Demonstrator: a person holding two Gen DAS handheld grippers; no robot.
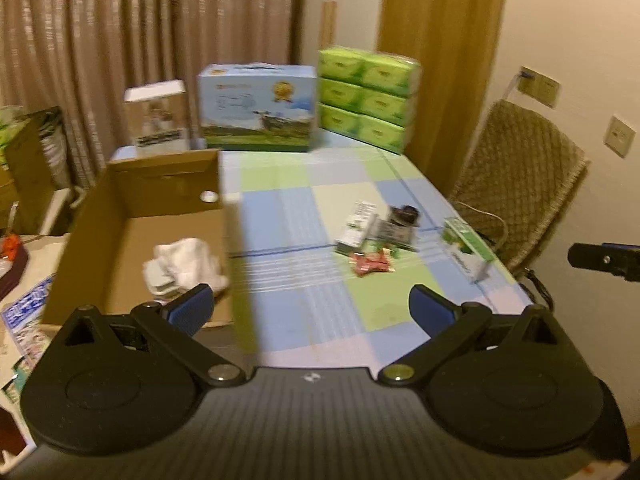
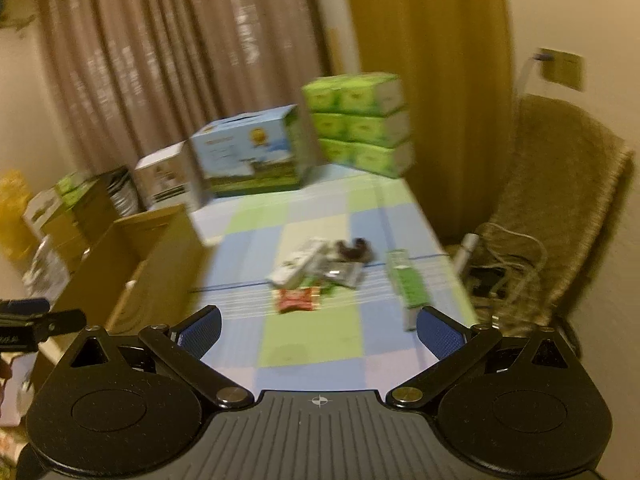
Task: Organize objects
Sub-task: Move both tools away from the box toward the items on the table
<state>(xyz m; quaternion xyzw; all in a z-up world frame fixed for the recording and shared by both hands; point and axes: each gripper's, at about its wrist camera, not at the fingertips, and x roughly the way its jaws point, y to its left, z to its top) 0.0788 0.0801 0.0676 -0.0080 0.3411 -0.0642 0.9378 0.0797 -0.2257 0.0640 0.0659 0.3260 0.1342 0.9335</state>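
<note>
Both jaws gape wide and empty: left gripper beside the cardboard box, right gripper short of the red snack packet. Ahead, a cluttered pile; a hasty grab could scatter neighbours off the table.

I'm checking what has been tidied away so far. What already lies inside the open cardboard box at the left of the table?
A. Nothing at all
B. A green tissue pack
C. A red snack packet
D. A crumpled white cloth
D: the left wrist view shows a crumpled white cloth on the floor of the cardboard box, while the red snack packet lies out on the table.
</note>
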